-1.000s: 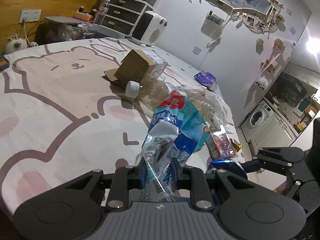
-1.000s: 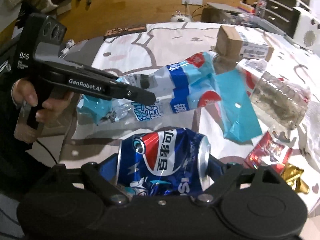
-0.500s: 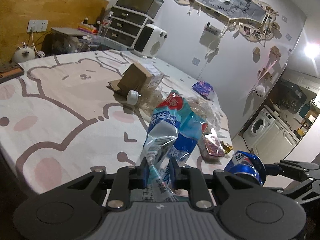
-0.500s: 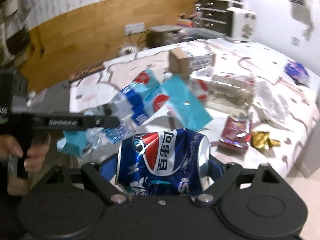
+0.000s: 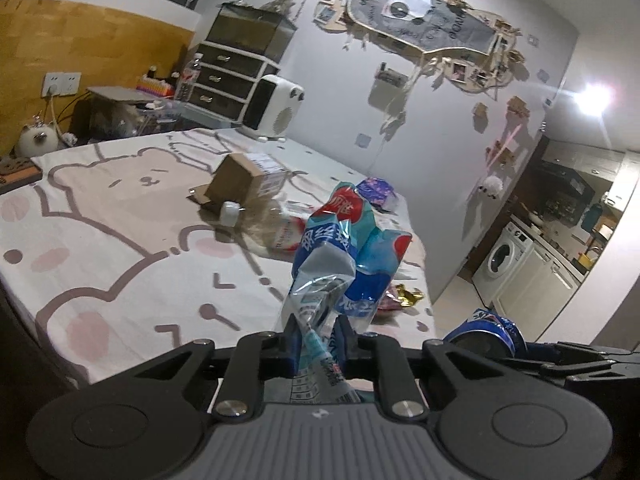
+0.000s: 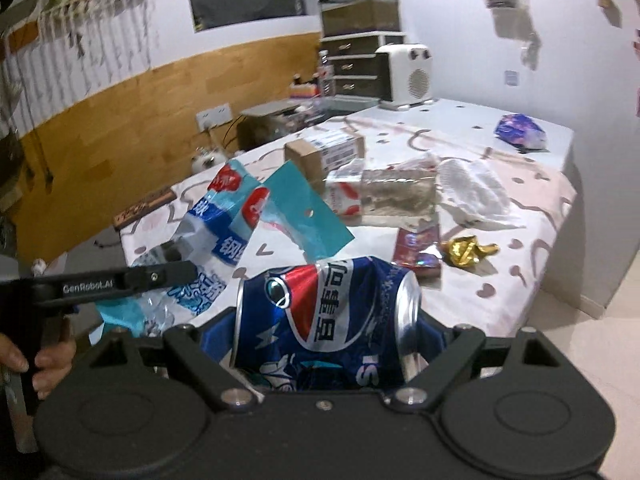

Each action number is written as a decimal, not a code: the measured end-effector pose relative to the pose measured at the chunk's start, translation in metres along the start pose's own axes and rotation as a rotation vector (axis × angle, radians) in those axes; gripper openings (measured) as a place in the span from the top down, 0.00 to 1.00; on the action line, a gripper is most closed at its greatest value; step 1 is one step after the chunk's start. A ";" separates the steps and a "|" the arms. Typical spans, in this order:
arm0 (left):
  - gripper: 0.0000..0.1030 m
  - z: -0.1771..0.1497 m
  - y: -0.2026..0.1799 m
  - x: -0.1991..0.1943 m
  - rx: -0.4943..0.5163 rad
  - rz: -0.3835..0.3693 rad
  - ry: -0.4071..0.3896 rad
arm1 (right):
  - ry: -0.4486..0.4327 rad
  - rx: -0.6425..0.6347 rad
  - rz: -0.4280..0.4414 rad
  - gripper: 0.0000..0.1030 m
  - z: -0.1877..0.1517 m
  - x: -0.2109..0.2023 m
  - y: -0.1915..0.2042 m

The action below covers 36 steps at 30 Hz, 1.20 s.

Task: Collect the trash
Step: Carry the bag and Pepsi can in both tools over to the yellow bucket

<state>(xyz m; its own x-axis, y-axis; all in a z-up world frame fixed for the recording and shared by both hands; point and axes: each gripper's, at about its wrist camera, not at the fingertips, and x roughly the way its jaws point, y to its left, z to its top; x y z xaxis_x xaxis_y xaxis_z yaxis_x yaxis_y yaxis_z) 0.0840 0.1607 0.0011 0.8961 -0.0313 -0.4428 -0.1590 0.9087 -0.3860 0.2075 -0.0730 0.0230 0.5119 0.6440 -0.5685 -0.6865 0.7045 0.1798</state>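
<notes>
My left gripper [image 5: 316, 340] is shut on a crumpled blue plastic wrapper [image 5: 340, 256], which hangs in the air in front of the bed. In the right wrist view the same wrapper [image 6: 224, 216] trails from the left gripper [image 6: 176, 268], which a hand holds. My right gripper [image 6: 324, 344] is shut on a crushed blue Pepsi can [image 6: 328, 320] lying sideways between its fingers. On the bear-print bedsheet [image 5: 120, 248] lie a cardboard box [image 6: 324, 150], a clear plastic bottle [image 6: 384, 196], a clear bag [image 6: 476, 192], a red snack wrapper [image 6: 418, 246], gold foil [image 6: 468, 250] and a purple packet [image 6: 520, 130].
A white heater [image 5: 274, 110] and a chest of drawers [image 5: 236, 72] stand behind the bed. The bed's near corner drops to pale floor [image 6: 580, 360] on the right. A washing machine [image 5: 504, 264] shows through a doorway.
Both grippers have drawn back from the bed and risen, carrying the wrapper and the can. The right gripper has rolled, and its view now takes in the whole bed.
</notes>
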 end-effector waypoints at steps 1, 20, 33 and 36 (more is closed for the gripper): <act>0.83 0.000 -0.005 -0.001 0.009 -0.008 -0.004 | -0.008 0.008 -0.005 0.13 -0.002 -0.004 -0.002; 0.83 -0.033 -0.132 0.029 0.186 -0.219 0.064 | -0.112 0.225 -0.223 0.13 -0.070 -0.098 -0.085; 0.83 -0.090 -0.216 0.095 0.328 -0.278 0.203 | -0.115 0.412 -0.419 0.13 -0.144 -0.141 -0.158; 0.83 -0.108 -0.233 0.113 0.369 -0.278 0.246 | -0.105 0.446 -0.459 0.13 -0.159 -0.142 -0.173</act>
<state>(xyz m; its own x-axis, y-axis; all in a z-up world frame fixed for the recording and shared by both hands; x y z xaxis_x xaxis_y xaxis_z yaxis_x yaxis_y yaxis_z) 0.1777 -0.0992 -0.0470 0.7531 -0.3483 -0.5582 0.2672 0.9372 -0.2243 0.1709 -0.3339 -0.0551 0.7655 0.2580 -0.5894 -0.1175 0.9567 0.2662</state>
